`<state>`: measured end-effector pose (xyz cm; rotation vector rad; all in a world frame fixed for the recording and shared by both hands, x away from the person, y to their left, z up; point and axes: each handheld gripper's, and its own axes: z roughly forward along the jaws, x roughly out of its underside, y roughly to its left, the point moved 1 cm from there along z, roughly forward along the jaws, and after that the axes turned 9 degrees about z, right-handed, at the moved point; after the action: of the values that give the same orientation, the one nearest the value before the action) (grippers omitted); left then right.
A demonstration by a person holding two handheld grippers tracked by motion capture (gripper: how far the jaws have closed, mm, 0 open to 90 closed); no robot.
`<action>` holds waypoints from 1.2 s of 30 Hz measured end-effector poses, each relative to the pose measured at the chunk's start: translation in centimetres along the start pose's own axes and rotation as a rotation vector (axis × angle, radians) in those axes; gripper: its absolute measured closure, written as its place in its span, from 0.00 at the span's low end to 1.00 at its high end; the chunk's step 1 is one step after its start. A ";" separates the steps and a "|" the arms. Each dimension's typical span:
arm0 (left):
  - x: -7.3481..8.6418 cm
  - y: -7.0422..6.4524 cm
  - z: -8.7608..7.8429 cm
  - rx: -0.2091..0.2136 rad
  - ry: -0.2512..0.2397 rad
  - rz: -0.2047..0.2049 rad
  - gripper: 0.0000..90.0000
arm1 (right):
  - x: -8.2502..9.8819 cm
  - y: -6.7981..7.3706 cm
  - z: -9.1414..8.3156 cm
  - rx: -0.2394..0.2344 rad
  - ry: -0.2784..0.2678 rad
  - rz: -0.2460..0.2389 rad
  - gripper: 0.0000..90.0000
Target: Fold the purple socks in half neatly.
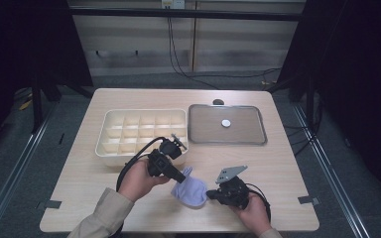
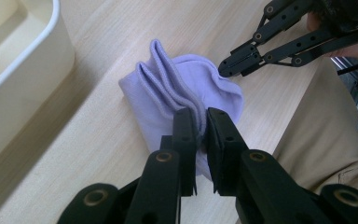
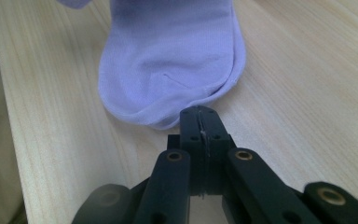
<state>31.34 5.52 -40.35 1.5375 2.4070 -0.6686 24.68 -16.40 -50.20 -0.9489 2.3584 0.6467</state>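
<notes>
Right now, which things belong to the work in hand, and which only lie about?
In the work:
- lilac sock
- left tongs, shut on its folds
- right tongs, shut at its edge

Lying about:
- cream divided box
- metal tray
- white disc

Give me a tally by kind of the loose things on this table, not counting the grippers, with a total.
Lavender sock: 1
Cream divided organizer box: 1
Metal tray: 1
Small white round piece in the tray: 1
Small dark round thing behind the tray: 1
Total: 5
</notes>
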 end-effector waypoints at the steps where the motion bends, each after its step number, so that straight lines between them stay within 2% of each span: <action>1: 0.0 0.0 0.0 0.002 0.001 -0.003 0.92 | 0.0 0.0 0.0 0.001 -0.002 -0.001 0.99; 16: -0.1 -0.1 0.9 0.017 0.011 0.003 0.92 | -0.3 0.4 0.5 -0.013 -0.012 0.013 0.99; 24: -0.2 -0.1 1.3 0.021 0.023 0.007 0.92 | -0.3 0.4 0.6 -0.020 -0.016 0.001 0.99; 28: -0.3 -0.2 1.6 0.023 0.021 0.005 0.92 | -0.4 0.6 0.7 -0.024 -0.014 0.014 0.99; 32: -0.2 -0.1 1.8 0.027 0.027 0.007 0.92 | -0.5 0.6 0.8 -0.019 -0.016 -0.003 0.99; 36: -0.2 -0.2 2.0 0.026 0.025 0.005 0.92 | -0.5 0.7 0.8 -0.018 -0.016 0.002 0.99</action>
<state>31.16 4.35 -41.93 1.5713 2.4209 -0.6864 24.73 -15.27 -50.35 -0.9459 2.3432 0.6753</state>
